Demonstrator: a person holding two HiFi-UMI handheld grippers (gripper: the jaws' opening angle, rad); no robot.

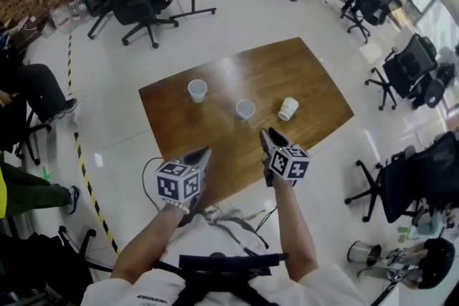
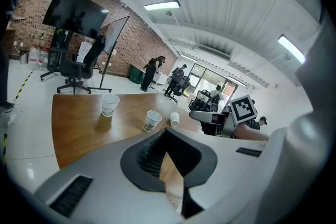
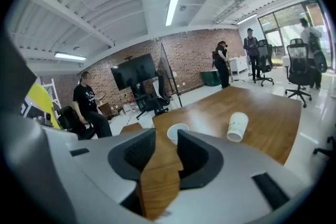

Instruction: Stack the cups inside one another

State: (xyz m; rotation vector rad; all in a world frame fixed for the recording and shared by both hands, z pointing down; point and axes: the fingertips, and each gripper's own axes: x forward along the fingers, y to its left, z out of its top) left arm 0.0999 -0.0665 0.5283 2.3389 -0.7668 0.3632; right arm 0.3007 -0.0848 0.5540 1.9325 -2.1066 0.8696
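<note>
Head view: wooden table [image 1: 308,75] with three white cups in a rough row across its middle, all well apart from each other. The left cup [image 1: 197,89] and middle cup [image 1: 245,109] stand upright, mouths up. The right cup [image 1: 288,109] shows no open mouth; it is on its side or inverted, we cannot tell which. Nothing is stacked yet.

We see both grippers over the near edge of the table, short of the cups and touching none of them. The left gripper [image 1: 203,152] points toward the gap between the left cup and middle cup. The right gripper [image 1: 271,134] points roughly at the middle cup.

Left gripper view: jaws stand apart, with only bare table wood in the gap and nothing gripped. All three cups sit ahead of it, and the right gripper shows off to the side.

Right gripper view: jaws stand apart too, again with only wood between the pads. The middle cup's rim shows just past the jaw tips, lined up with the gap but beyond it. The right cup sits off to one side.

A black office chair [image 1: 143,7] stands on the floor beyond the table.
</note>
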